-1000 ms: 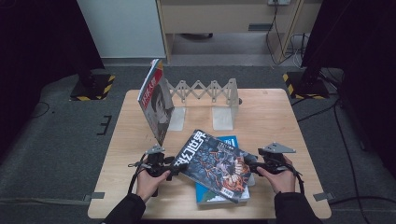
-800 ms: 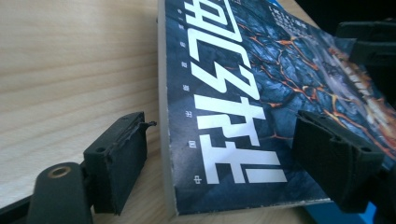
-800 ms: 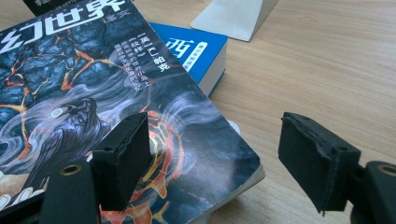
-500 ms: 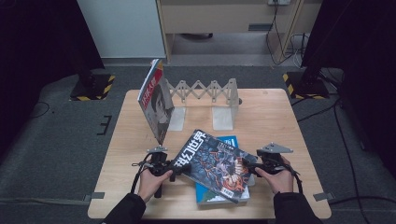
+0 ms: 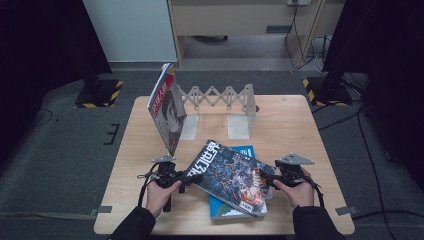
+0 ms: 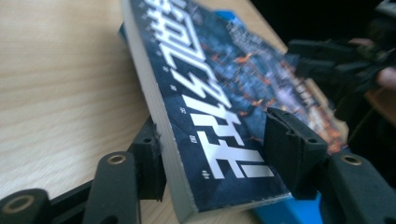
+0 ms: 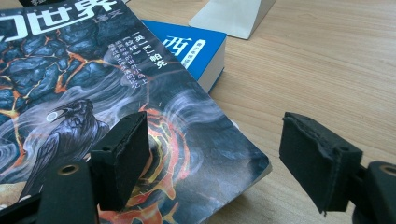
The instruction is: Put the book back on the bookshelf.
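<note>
Hiding most of the blue book (image 5: 243,151), the dark magazine (image 5: 227,175) lies across it.

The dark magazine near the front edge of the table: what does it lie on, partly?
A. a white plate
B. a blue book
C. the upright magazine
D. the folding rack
B: in the high view the dark magazine lies across a blue book, whose cover shows beyond its far edge, and the right gripper view shows the same blue book under it.
</note>
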A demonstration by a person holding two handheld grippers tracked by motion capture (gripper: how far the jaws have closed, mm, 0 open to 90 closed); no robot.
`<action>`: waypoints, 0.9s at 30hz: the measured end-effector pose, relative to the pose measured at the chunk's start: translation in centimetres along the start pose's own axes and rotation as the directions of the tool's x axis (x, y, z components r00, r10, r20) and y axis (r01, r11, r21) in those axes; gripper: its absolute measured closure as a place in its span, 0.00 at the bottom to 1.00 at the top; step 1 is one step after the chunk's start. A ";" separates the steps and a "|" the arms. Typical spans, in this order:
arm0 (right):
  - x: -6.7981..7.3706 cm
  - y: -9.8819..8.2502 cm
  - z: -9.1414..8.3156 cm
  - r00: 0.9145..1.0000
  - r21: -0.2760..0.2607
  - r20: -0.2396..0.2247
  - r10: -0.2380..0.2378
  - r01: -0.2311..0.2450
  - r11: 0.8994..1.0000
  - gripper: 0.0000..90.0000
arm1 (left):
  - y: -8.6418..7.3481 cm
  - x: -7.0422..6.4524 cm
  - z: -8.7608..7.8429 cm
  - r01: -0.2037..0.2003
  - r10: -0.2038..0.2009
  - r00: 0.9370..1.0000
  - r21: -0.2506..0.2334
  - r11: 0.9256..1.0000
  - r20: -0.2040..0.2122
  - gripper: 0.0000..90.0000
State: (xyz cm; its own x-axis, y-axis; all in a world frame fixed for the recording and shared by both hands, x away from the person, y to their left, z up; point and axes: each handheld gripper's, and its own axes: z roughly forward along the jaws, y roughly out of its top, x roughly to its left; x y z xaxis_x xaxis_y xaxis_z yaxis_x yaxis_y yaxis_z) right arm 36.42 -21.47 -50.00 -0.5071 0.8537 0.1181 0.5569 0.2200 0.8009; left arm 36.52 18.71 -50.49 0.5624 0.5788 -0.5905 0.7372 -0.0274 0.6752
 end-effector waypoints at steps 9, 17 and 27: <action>0.0 0.0 0.0 1.000 -0.002 0.003 0.006 -0.006 1.000 0.27 | 0.7 -0.2 1.5 0.008 -0.009 1.000 0.027 1.000 0.008 0.49; -0.1 0.0 0.0 1.000 -0.002 0.000 0.007 -0.007 1.000 0.27 | 1.1 0.1 1.2 0.095 -0.096 0.995 0.035 0.995 0.027 0.61; -0.4 0.2 -0.5 1.000 -0.012 0.020 0.009 -0.009 1.000 0.31 | 2.1 -1.2 0.4 0.119 -0.120 0.992 0.009 0.993 0.045 0.74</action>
State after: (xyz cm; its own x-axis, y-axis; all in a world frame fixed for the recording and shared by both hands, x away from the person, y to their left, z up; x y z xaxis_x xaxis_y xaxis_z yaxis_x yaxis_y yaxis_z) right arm 36.44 -22.00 -49.61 -0.4885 0.8651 0.1136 0.5533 0.2065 0.8070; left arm 37.54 17.64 -48.50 0.4865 0.5404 -0.6865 0.8025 0.0344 0.5957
